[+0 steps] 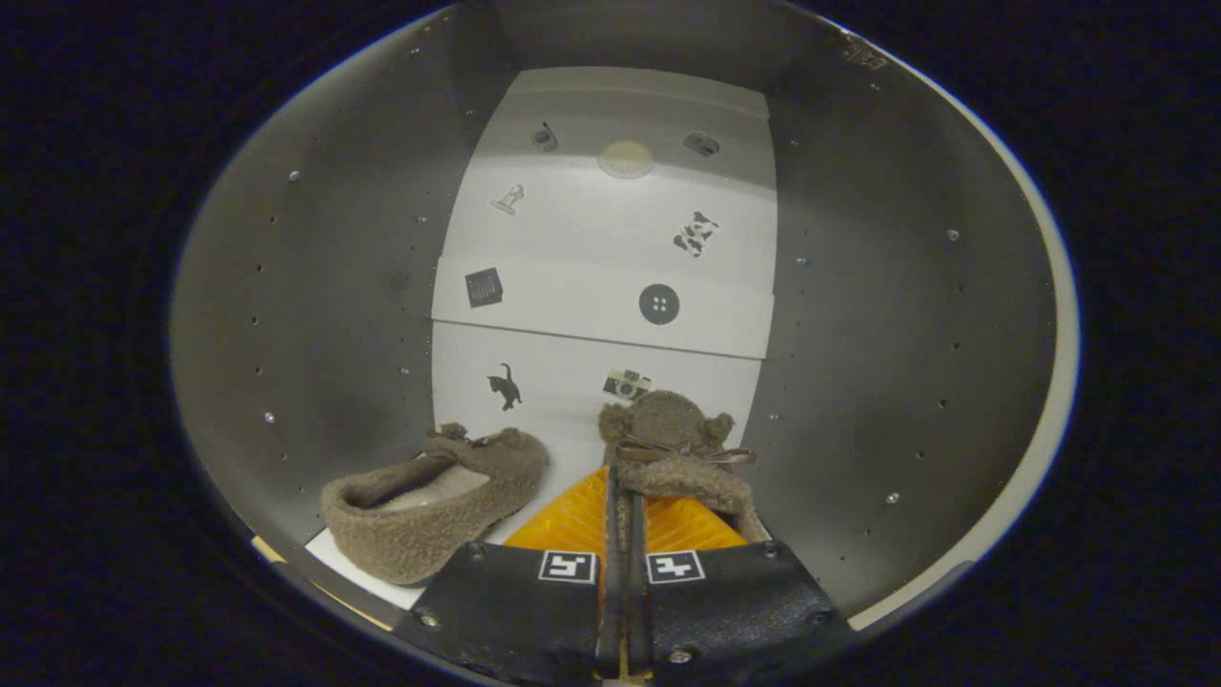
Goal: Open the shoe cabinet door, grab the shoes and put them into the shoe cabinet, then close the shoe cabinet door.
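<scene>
Gripper (620, 506) fingers are pinched together on the heel edge of the right shoe (672, 448), inside the cabinet (897, 315). Its floor seems to carry both shoes; the left shoe (429, 501) lies beside, near the front edge.

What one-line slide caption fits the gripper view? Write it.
Gripper shut on second fuzzy slipper, inside the cabinet beside the first slipper.
</scene>
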`<state>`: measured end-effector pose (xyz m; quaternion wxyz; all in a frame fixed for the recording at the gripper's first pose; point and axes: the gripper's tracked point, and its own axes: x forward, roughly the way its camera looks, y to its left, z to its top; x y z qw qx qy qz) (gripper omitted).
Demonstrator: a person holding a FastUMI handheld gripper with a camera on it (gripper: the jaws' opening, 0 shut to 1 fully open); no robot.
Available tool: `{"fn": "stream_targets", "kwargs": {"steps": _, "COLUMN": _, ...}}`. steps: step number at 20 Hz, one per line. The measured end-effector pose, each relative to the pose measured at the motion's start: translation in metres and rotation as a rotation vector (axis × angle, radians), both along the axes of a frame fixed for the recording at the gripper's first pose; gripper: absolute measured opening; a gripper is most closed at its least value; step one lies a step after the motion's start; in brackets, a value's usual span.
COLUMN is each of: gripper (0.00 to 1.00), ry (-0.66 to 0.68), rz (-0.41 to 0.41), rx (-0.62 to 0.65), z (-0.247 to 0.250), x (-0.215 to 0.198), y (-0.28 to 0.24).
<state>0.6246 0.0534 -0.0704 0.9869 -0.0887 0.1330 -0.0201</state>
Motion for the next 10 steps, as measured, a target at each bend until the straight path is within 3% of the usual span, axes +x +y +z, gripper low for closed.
{"fn": "stream_targets", "kwargs": {"steps": 5, "gripper": 0.11, "ry": 0.051, "rz": 0.019, "rx": 0.008, "z": -0.021, "x": 0.007, "y": 0.007}}
{"fn": "stream_targets", "kwargs": {"steps": 7, "gripper": 0.17, "ry": 0.014, "rz": -0.016, "rx": -0.042, "z": -0.011, "x": 0.004, "y": -0.001}}
{"fn": "stream_targets", "kwargs": {"steps": 10, "gripper": 0.57, "ry": 0.03, "rz": -0.043, "rx": -0.033, "z": -0.01, "x": -0.008, "y": -0.006}}
